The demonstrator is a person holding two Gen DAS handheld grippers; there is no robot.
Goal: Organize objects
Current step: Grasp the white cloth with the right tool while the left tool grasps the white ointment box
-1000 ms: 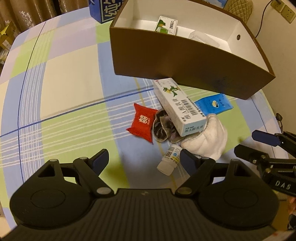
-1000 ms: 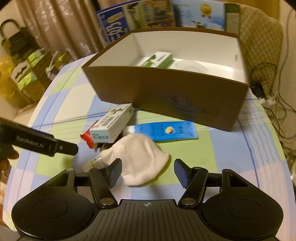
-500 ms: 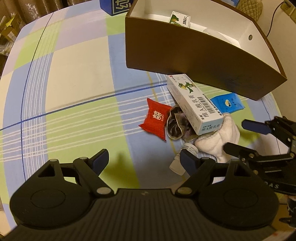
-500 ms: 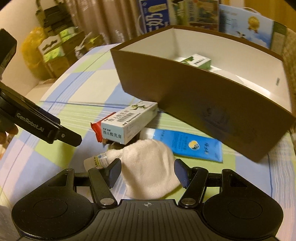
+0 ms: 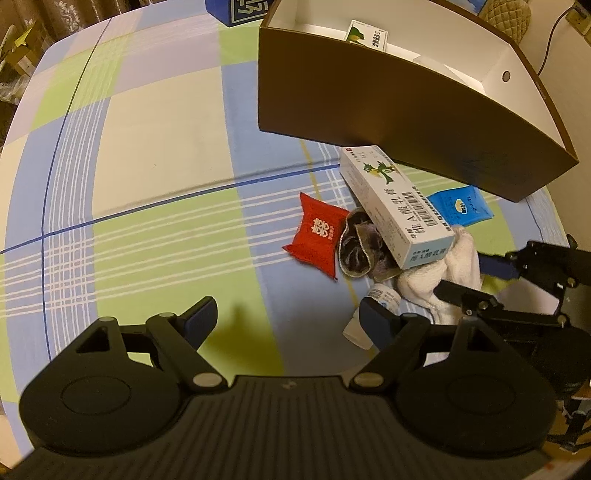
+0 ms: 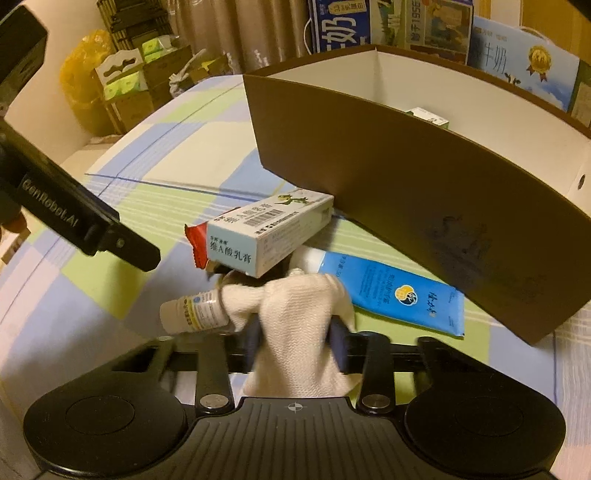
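Right gripper (image 6: 295, 334) clamps white cloth (image 6: 299, 314). Small bottle (image 6: 194, 310) lies just left; blue tube (image 6: 399, 295) right, beside brown box (image 6: 424, 199).

"GenRobot.AI" is read on the left gripper (image 6: 79, 225) arm, "维A酸乳膏" plus a barcode on the white carton (image 6: 266, 236), "奶" on the blue box (image 6: 341, 24) behind, "牛奶" on the pale carton (image 6: 517, 61).

White cloth (image 6: 299, 314) bunched, pinched, beside blue tube (image 6: 397, 297).
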